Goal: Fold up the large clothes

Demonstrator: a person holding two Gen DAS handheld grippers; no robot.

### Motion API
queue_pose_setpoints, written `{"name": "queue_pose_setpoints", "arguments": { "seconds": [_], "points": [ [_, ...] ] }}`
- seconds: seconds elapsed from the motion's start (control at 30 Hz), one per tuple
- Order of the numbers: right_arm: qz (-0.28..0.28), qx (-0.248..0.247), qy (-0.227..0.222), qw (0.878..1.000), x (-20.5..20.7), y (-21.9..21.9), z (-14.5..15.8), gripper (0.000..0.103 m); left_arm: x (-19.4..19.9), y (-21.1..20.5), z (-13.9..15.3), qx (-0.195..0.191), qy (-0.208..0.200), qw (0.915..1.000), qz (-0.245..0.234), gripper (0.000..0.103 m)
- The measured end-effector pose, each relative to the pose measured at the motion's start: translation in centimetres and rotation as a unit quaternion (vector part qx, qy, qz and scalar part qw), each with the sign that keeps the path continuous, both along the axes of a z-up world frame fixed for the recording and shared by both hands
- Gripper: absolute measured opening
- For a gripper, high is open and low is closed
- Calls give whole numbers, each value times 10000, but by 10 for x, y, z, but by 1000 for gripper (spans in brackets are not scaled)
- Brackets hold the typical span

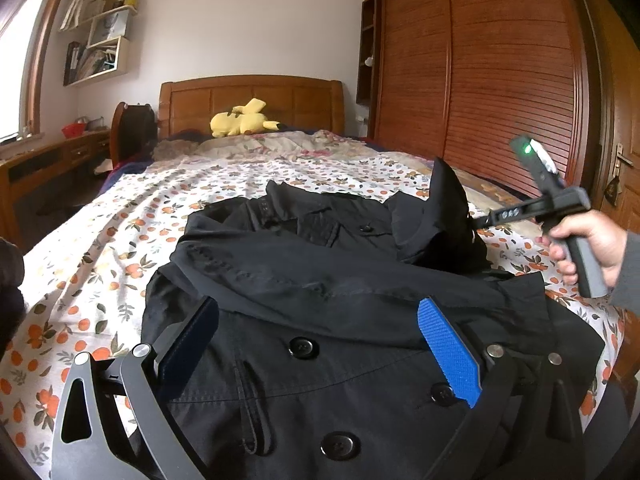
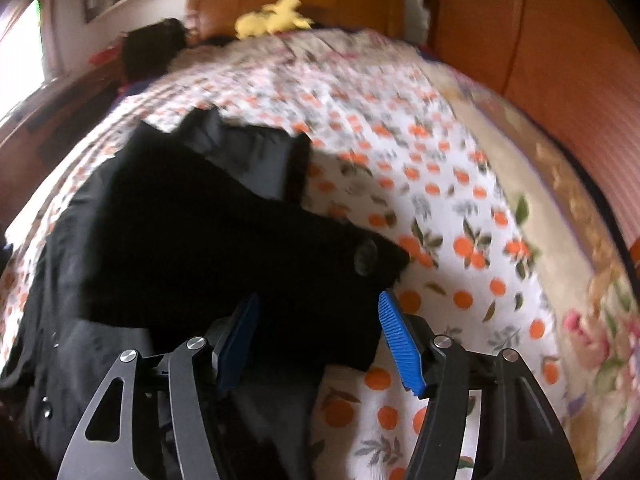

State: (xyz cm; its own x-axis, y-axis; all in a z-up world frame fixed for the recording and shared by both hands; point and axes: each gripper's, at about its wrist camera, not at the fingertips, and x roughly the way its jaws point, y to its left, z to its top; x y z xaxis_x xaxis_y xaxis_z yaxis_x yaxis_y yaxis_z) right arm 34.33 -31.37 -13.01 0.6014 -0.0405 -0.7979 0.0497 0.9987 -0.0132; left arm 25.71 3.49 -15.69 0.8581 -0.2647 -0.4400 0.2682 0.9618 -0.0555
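Looking along the left gripper (image 1: pixel 316 344), its blue pads stand wide apart above the black double-breasted coat (image 1: pixel 320 280), which lies button-side up on the orange-print bedsheet (image 1: pixel 120 216). One sleeve is already laid across the chest. Farther right, the right gripper (image 1: pixel 476 226) appears to have the other sleeve (image 1: pixel 444 200) lifted in a peak, though whether it is pinching is hard to tell from here.

From the right wrist, blurred, the right gripper (image 2: pixel 320 344) shows pads apart with the dark sleeve (image 2: pixel 240 232) between them, grip unclear. The step looks like sleeve folding; next, lay this sleeve inward over the chest.
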Motion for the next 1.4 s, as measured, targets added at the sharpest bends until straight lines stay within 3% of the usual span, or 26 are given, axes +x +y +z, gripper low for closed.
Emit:
{"name": "queue_pose_setpoints", "arguments": {
  "seconds": [0.27, 0.33, 0.4, 0.5, 0.57, 0.8, 1.4],
  "points": [
    [-312, 487, 696, 9959, 25, -18, -48, 58, 2, 2, -1, 37, 54, 10000, 27, 100],
    [-171, 494, 734, 9959, 26, -15, -51, 21, 0, 3, 0, 56, 43, 10000, 39, 100],
    [-70, 225, 421, 9988, 19, -7, -39, 7, -1, 4, 0, 58, 43, 10000, 53, 100],
    [63, -152, -268, 9995, 1, 7, -6, 6, -2, 5, 0, 74, 43, 9999, 81, 100],
    [173, -213, -450, 9986, -6, 14, 10, 6, -3, 5, 0, 89, 41, 9999, 91, 100],
    [454, -311, -713, 9959, -25, 31, 42, 6, -7, 4, 3, 95, -6, 9999, 102, 100],
    [1453, -334, -1232, 9811, -50, 120, 82, 7, -21, 16, 13, 116, -141, 9995, 259, 100]
  ]
}}
